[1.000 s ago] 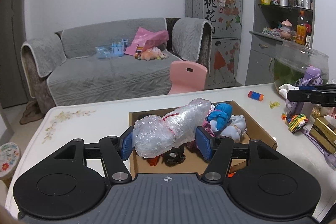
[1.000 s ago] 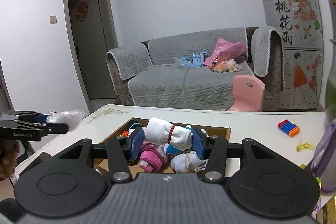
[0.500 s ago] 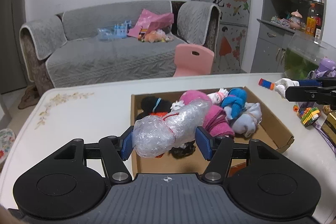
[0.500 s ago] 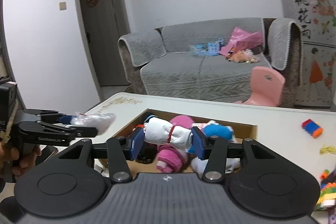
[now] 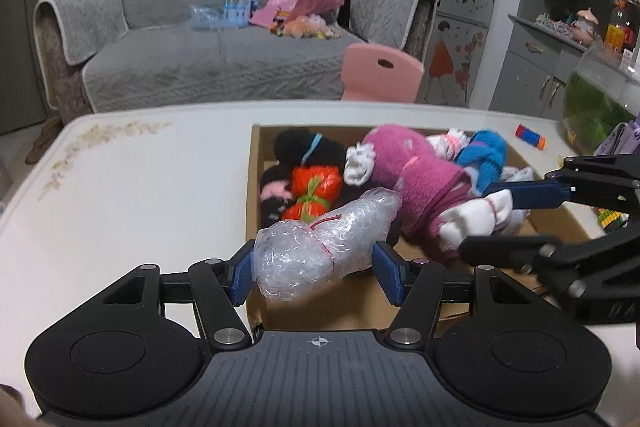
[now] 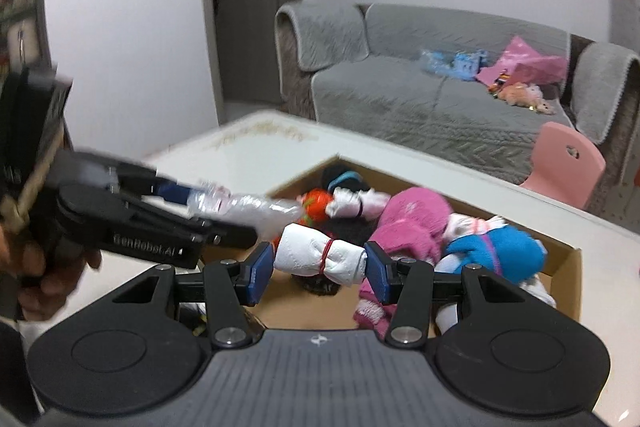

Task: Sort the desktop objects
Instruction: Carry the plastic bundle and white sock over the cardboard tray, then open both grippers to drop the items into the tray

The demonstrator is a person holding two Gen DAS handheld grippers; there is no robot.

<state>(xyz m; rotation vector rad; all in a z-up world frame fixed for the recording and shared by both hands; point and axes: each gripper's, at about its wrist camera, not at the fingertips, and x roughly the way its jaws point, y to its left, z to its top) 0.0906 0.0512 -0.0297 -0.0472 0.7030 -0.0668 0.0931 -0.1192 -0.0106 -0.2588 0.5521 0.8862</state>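
Note:
My left gripper (image 5: 316,269) is shut on a clear bubble-wrap bundle (image 5: 320,247) tied with a red band, held just above the near left corner of the open cardboard box (image 5: 252,187). My right gripper (image 6: 316,269) is shut on a white rolled bundle (image 6: 308,251) bound with a red band, held over the box (image 6: 564,259). In the left wrist view the right gripper (image 5: 478,221) comes in from the right with the white bundle (image 5: 476,215). In the right wrist view the left gripper (image 6: 224,213) with the clear bundle (image 6: 248,207) enters from the left, close beside it.
The box holds several rolled socks: pink (image 5: 416,167), blue (image 5: 486,157), orange (image 5: 316,189) and black (image 5: 300,147). A small coloured block (image 5: 530,137) and a glass fish bowl (image 5: 596,95) sit at the table's right. A pink chair (image 5: 380,73) and a grey sofa stand behind the table.
Both grippers have come down and closer to the box, each still holding its bundle. The right gripper has swung left until it is beside the left one over the box.

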